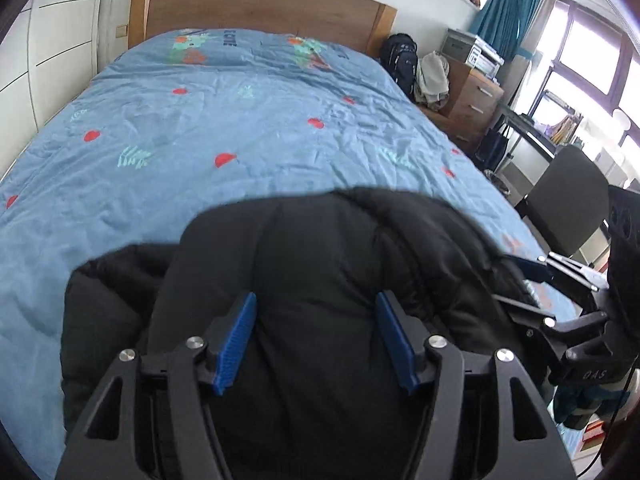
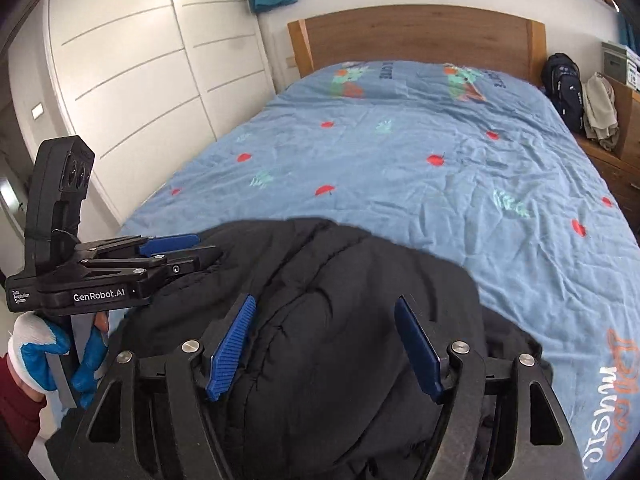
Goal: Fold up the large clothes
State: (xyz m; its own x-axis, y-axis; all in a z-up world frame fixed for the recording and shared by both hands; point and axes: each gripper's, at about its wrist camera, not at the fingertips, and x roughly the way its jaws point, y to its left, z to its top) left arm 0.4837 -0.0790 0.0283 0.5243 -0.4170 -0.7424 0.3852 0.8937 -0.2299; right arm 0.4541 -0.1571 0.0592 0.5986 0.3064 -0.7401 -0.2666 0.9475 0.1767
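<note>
A black padded jacket lies bunched in a thick heap at the near end of the bed, on the blue duvet. My left gripper stands open right over the heap, its blue pads apart and clear of the fabric. My right gripper hangs open the same way over the jacket, toward its right side. Each wrist view shows the other tool from the side: the right gripper at the jacket's right edge, the left gripper at its left edge. Neither holds cloth.
The bed's far part shows only the duvet up to a wooden headboard. White wardrobe doors line the left side. A backpack, drawers and a dark chair stand on the right. A gloved hand grips the left tool.
</note>
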